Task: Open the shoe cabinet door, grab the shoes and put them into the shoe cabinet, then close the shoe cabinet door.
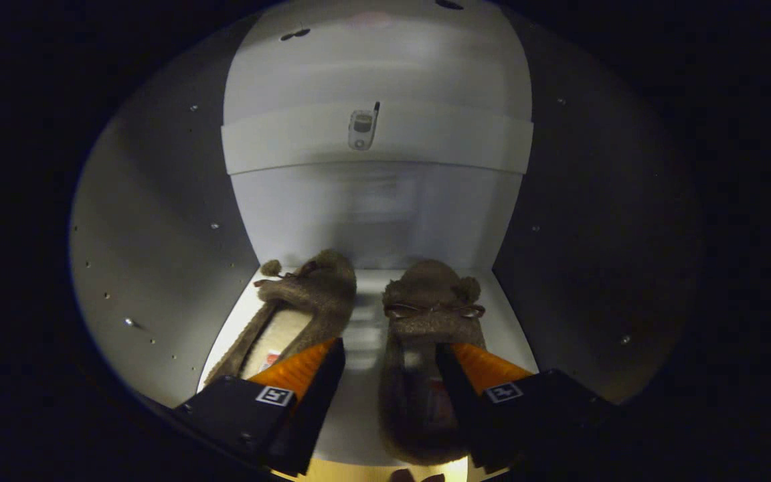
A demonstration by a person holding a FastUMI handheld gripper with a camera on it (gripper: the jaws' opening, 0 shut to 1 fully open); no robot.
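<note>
The gripper (pixel 389 361) is spread and holds nothing — both slippers (pixel 425 335) lie inside the cabinet (pixel 158 254), just ahead. Pulling back carelessly, one finger may snag the right slipper — dragging it out.

Small phone-shaped sticker (pixel 363 129) on pale horizontal band (pixel 278 144), well beyond fingers (details blurred). Small dark mark (pixel 294 33) higher up, leftward.
</note>
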